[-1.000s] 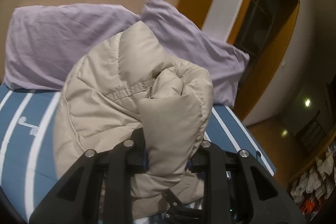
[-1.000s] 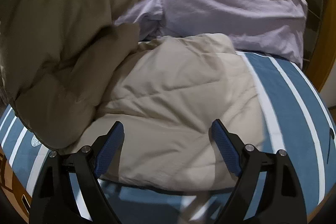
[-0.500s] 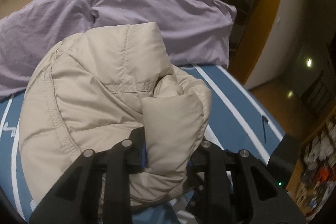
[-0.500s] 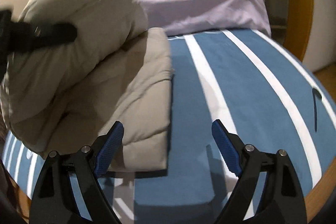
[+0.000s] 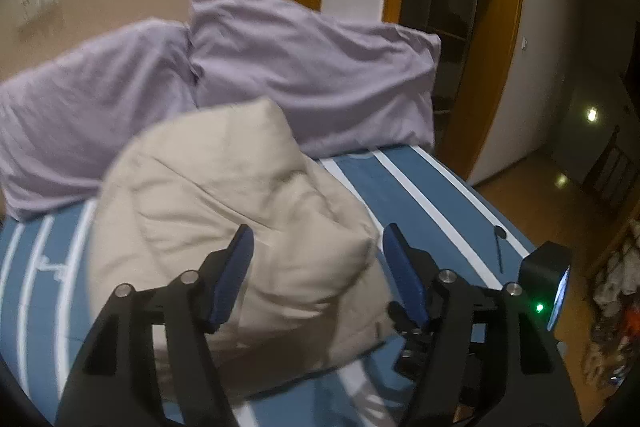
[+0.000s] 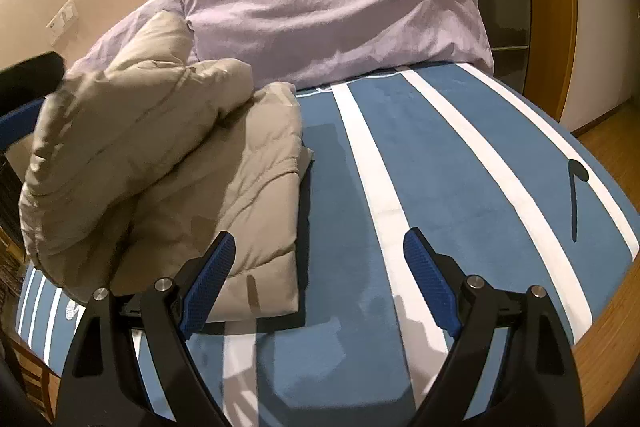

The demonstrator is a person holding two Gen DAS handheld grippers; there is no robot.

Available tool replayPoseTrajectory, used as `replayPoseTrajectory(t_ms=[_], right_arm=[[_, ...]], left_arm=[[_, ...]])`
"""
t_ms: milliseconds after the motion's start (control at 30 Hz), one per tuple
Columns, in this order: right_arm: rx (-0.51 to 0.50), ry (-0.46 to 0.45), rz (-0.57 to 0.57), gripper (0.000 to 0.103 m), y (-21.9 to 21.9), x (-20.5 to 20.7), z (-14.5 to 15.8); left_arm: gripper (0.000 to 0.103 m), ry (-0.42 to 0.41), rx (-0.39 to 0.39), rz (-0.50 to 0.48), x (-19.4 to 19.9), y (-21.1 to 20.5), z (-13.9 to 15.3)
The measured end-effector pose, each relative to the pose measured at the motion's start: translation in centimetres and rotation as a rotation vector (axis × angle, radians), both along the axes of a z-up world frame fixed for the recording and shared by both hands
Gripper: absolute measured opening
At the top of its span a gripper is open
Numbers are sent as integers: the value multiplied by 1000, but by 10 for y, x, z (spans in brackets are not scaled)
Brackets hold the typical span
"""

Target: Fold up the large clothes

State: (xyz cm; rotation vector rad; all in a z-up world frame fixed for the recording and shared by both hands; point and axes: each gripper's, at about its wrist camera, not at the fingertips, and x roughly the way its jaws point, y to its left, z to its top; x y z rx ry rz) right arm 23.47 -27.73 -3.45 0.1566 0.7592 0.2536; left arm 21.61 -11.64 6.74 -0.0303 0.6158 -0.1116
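Now both tongs, left (image 5: pixel 316 273) and right (image 6: pixel 320 281), wide open, empty, by the beige jacket (image 6: pixel 160 163).

Left gripper (image 5: pixel 316 271): I've let go; my jaws, clamped on the jacket (image 5: pixel 240 227) half a second ago, now stand apart.
Jacket: its bunched top has dropped onto the folded part.
Right gripper (image 6: pixel 320 283): I've swung off the jacket over the striped bedspread (image 6: pixel 440 147).
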Motion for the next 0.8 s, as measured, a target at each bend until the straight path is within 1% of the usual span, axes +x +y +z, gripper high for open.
replayPoseTrajectory(t_ms=[100,167,333,467,633,800], right_arm=[[-2,-12,5,88,3,-3,5],[-3,-17,7,88,4,-5,7],[-8,-25,10,88,8,-7,11],[-10,-24,11,88,12,-5,11],[-13,-19,11,88,13,-3,10],[-17,-12,3,88,10,0,7]], left_arm=[[71,-33,24,49,-8,18,12],[72,-35,27,90,-8,34,16],[72,2,23,240,6,91,10],[72,38,5,322,15,129,0],[72,52,1,391,30,161,-10],[75,107,-34,405,51,173,-31]])
